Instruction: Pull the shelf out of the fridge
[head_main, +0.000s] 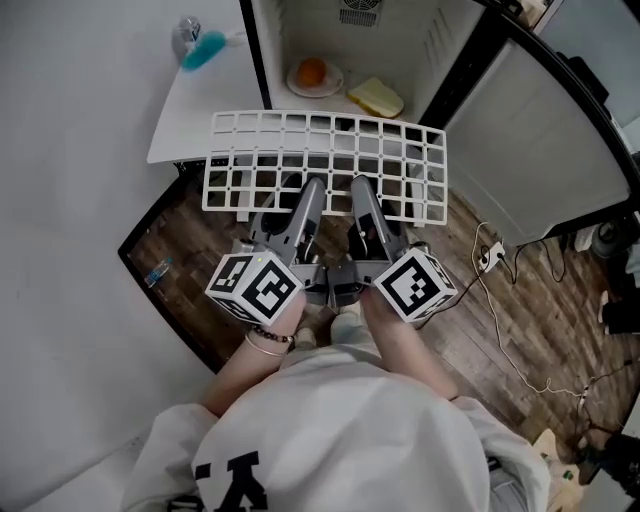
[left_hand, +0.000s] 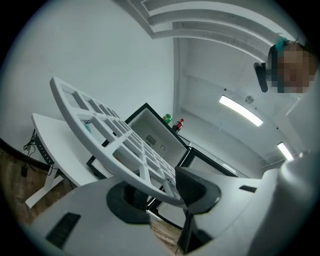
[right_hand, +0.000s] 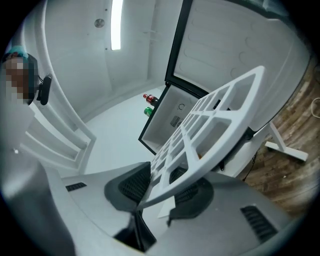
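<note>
The white grid shelf (head_main: 325, 165) hangs level in the air in front of the open fridge (head_main: 370, 60), fully outside it. My left gripper (head_main: 305, 205) is shut on the shelf's near edge, left of centre. My right gripper (head_main: 365, 205) is shut on the same edge just to the right. In the left gripper view the shelf (left_hand: 110, 140) runs between the pads. In the right gripper view the shelf (right_hand: 210, 135) is clamped the same way, with the fridge (right_hand: 172, 117) behind it.
Inside the fridge lie a plate with an orange (head_main: 313, 74) and a yellow sponge-like item (head_main: 375, 97). The fridge door (head_main: 545, 130) stands open at right. A white table (head_main: 205, 100) sits at left. Cables (head_main: 520, 330) trail over the wooden floor.
</note>
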